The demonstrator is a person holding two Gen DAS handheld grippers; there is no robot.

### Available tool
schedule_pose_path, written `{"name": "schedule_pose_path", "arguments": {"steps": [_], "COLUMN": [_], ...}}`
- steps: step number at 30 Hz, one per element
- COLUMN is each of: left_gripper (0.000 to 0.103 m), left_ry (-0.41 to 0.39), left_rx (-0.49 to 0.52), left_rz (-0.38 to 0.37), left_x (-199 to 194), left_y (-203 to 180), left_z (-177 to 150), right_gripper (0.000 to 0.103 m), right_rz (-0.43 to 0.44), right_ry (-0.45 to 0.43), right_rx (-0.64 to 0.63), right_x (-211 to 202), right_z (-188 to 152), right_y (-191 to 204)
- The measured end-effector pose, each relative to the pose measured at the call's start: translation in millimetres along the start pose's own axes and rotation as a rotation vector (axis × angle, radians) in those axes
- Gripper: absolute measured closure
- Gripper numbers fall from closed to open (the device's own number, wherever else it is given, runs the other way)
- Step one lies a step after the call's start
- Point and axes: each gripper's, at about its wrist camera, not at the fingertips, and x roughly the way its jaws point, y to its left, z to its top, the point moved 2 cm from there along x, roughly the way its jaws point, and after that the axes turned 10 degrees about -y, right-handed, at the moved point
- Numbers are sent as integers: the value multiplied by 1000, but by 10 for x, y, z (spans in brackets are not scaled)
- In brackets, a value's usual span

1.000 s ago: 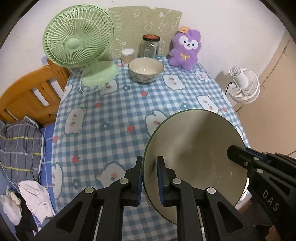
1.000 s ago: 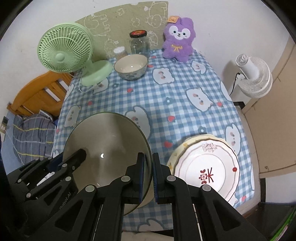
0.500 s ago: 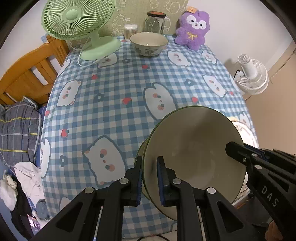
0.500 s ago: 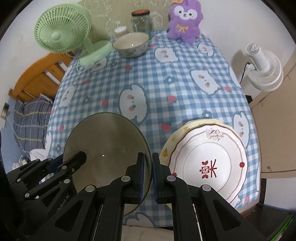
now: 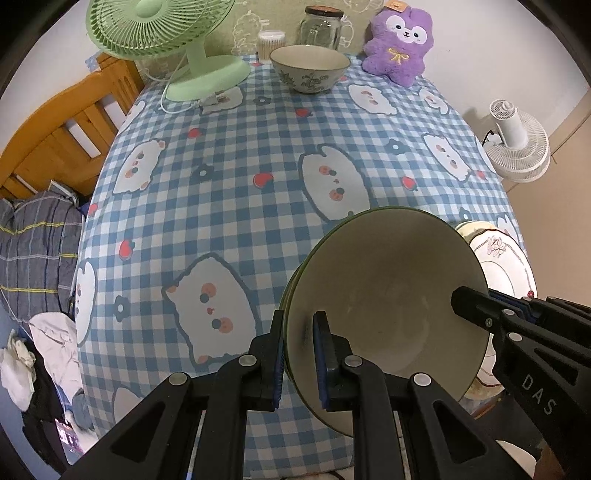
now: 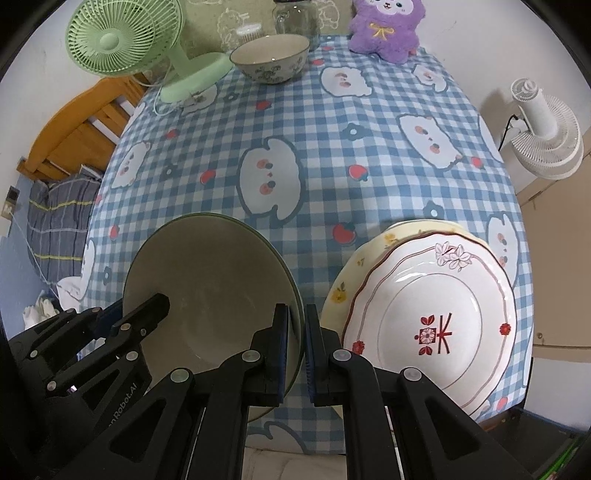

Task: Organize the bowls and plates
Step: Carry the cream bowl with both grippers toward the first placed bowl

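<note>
Checked tablecloth (image 5: 229, 155), green-rimmed bowl (image 5: 388, 314) pinched by "DAS"-marked right gripper (image 6: 295, 354)

A: What does the green-rimmed bowl (image 5: 384, 295) cover?

B: In the left view, most of the stacked plates (image 5: 506, 262); only a sliver shows beside its rim.

A: Anything under the bowl?

B: Hidden. Touching the tablecloth (image 5: 229, 177) or not, cannot tell.

A: Cut off?

B: Green fan (image 5: 162, 26) at the top edge. In the right view the glass jar (image 6: 295, 16) loses its lid, the purple plush toy (image 6: 384, 29) its ears.

A: The small container (image 5: 271, 44) by the jar?

B: Contents too small to make out.
</note>
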Motion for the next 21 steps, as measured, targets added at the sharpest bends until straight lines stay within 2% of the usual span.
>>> {"name": "schedule_pose_path", "arguments": {"steps": [11, 21], "left_gripper": [92, 92], "left_ry": [-18, 10], "left_rx": [35, 35], "left_rz": [33, 44], "left_x": [-8, 82], "left_y": [3, 20], "left_z": [-45, -131], "right_gripper": [92, 92], "right_rz": [5, -4], "right_ry": [21, 28], "right_rx": [5, 6], "right_x": [70, 113], "right_z": [-54, -79], "right_y": [19, 37]}}
